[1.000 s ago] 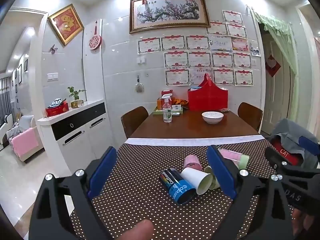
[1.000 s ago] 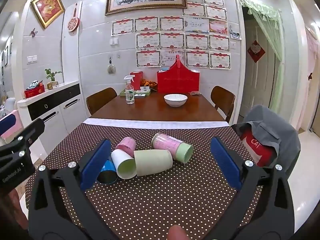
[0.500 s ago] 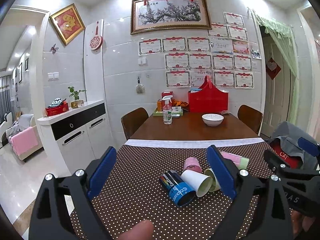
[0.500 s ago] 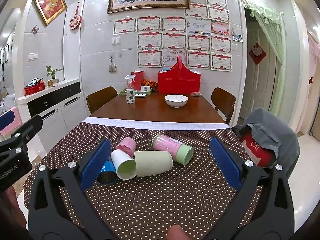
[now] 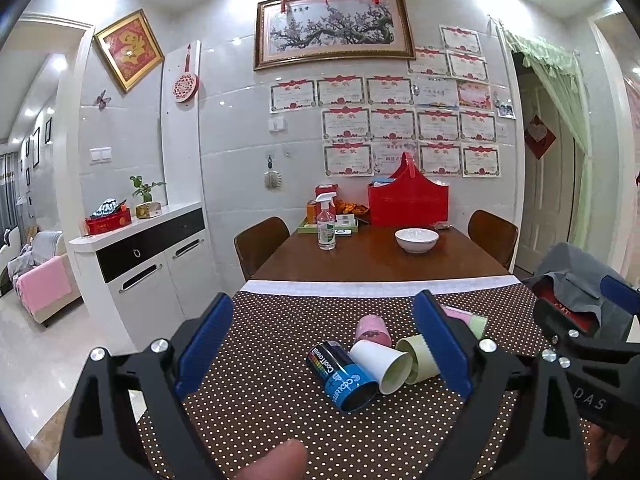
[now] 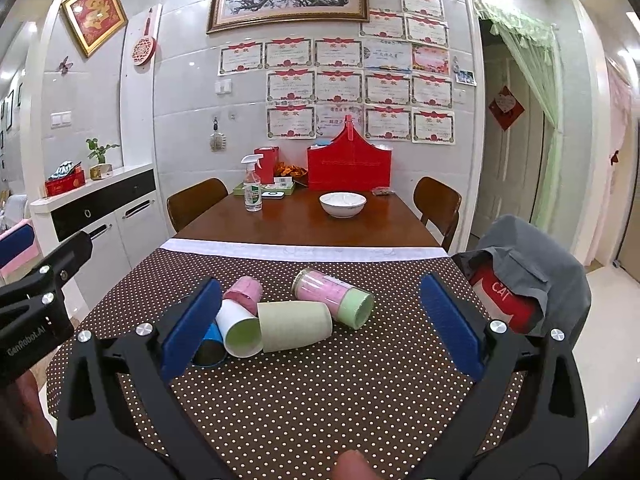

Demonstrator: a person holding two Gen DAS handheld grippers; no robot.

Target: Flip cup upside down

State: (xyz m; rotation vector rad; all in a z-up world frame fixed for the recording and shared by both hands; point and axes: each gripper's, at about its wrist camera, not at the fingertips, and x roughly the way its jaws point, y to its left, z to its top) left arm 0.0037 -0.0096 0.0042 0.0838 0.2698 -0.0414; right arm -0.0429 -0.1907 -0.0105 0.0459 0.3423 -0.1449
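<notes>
Several cups lie on their sides in a cluster on the dotted brown cloth [image 6: 320, 392]. A blue printed cup [image 5: 344, 376], a white cup [image 5: 382, 364], a pale green cup [image 6: 294, 325], a small pink cup [image 6: 244, 293] and a pink-and-green tumbler [image 6: 334, 295] touch one another. My left gripper [image 5: 322, 344] is open and empty, above and before the cluster. My right gripper [image 6: 320, 322] is open and empty, also short of the cups. The blue cup is partly hidden behind the right gripper's left finger.
Beyond the cloth the wooden table [image 6: 304, 224] holds a white bowl [image 6: 343, 203], a spray bottle [image 6: 252, 184] and a red basket [image 6: 348, 164]. Chairs stand at both sides; one on the right [image 6: 528, 280] carries grey clothing. A white sideboard [image 5: 136, 256] stands left.
Both grippers have risen slightly and stay open. The cups have not moved.
</notes>
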